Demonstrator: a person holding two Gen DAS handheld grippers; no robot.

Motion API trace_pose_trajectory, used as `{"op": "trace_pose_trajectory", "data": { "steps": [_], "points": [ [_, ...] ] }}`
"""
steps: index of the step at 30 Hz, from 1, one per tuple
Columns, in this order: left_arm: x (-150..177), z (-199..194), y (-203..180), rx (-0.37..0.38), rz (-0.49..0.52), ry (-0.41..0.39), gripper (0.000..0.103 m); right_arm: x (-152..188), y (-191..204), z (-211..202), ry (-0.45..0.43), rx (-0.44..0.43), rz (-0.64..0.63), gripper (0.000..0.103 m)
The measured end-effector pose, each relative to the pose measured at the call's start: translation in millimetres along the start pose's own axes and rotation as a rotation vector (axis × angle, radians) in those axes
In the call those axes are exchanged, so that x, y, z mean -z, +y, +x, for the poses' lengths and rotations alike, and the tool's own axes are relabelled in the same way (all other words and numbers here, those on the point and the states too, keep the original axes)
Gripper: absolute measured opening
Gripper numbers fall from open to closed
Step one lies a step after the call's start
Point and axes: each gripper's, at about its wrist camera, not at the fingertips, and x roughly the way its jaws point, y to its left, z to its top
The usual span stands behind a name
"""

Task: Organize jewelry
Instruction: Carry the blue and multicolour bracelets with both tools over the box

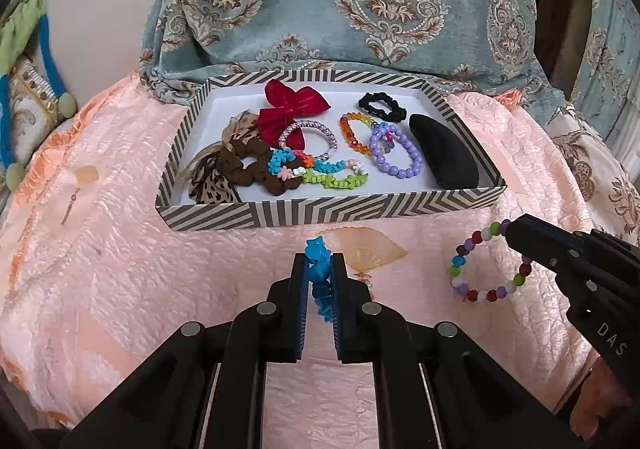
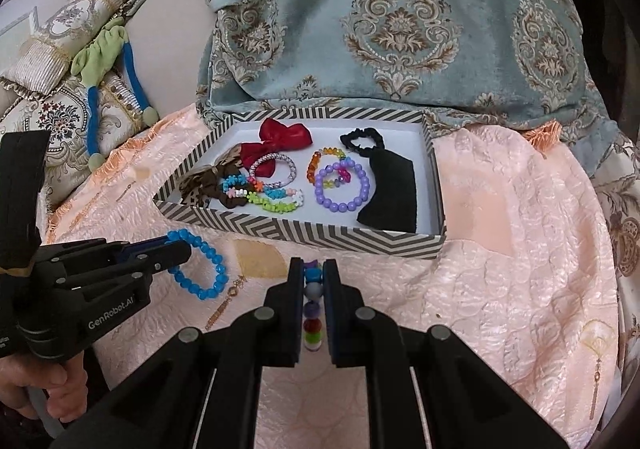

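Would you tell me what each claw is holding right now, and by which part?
The left claw pinches the blue bead bracelet by one side of its loop; the right claw pinches the multicoloured bead bracelet likewise.

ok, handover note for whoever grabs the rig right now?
Left gripper: shut on the blue bead bracelet, held above the pink cloth.
Right gripper: shut on the multicolour bead bracelet, also off the cloth.
Striped tray just ahead already holds the purple bracelet, the orange bracelet, flower-bead bracelets, scrunchies, a red bow and a black pouch.
Done: most pieces are in the tray.
Left: place both held bracelets in the tray. Free space looks tight; the front edge seems best.
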Motion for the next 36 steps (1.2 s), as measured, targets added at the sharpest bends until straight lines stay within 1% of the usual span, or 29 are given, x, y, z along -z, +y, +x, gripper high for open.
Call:
{"op": "trace_pose_trajectory", "data": {
  "steps": [19,23,26,28,30,33,36],
  "points": [
    [1,1,2,-0.015,-0.005,0.0,0.0,-1,0,-3,-0.016,0.012,-0.002,0.009],
    [-6,-4,4,-0.008,-0.016,-0.01,0.0,-8,0,-5,-0.027,0.02,0.002,0.009],
    [-22,-12,8,0.012,-0.037,-0.027,0.0,-26,1,-8,-0.039,0.035,0.0,0.009],
    [-41,-21,10,0.009,-0.041,-0.061,0.0,-47,2,-13,-0.069,0.046,-0.004,0.009],
    [-56,-26,13,0.011,-0.047,-0.079,0.0,-67,3,-13,-0.081,0.051,-0.008,0.009],
    [-86,-24,18,0.01,-0.038,-0.094,0.0,-101,-3,1,-0.079,0.055,0.022,0.009],
    [-113,-8,23,0.025,-0.03,-0.066,0.0,-125,-13,23,-0.077,0.046,0.081,0.009]
  ]
}}
